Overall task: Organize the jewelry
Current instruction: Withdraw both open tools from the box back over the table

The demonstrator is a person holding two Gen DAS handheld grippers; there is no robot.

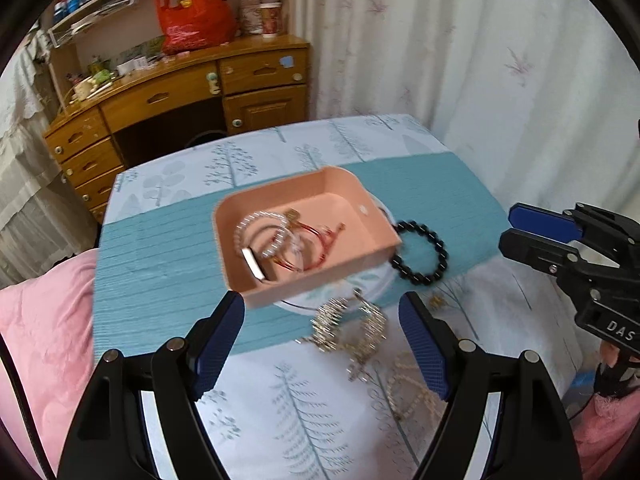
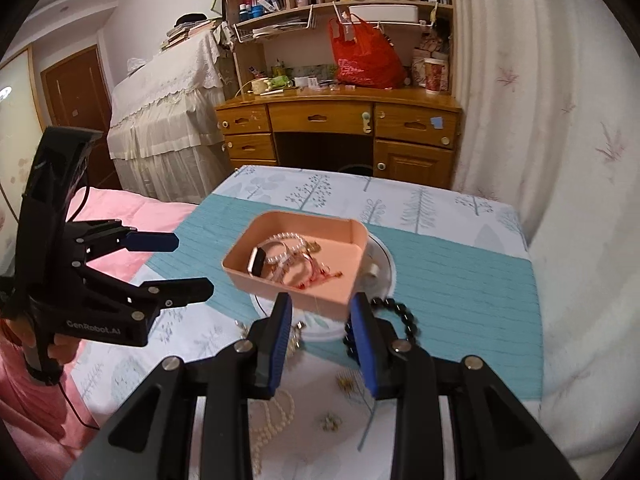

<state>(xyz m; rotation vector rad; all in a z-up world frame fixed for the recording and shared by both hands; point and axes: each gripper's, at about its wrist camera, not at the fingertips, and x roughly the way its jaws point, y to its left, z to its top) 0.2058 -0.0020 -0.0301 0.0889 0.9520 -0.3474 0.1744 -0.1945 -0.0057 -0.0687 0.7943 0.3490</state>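
Observation:
A pink tray [image 1: 340, 184] sits on a white round dish [image 1: 372, 286] on the teal runner. It holds a silver-cased watch [image 1: 254, 264], a crystal bead bracelet [image 1: 260, 232] and a red cord bracelet [image 1: 320, 240]. A black bead bracelet [image 1: 420, 256] lies against the tray's right side. A sparkly gold bracelet [image 1: 348, 326] and a pearl strand [image 1: 404, 388] lie on the cloth in front. My left gripper [image 1: 320, 344] hovers open above the sparkly bracelet, gripping nothing. My right gripper [image 2: 320, 340] is open with a narrower gap and empty, short of the tray [image 2: 358, 240], with the black bracelet [image 2: 404, 316] beside its right finger.
Small gold pieces [image 2: 330, 422] lie loose near the pearl strand [image 2: 276, 416]. A pink quilt [image 1: 44, 320] borders the table on the left and a curtain [image 1: 480, 60] hangs on the right. A wooden desk [image 2: 340, 120] with a red bag [image 2: 364, 60] stands behind.

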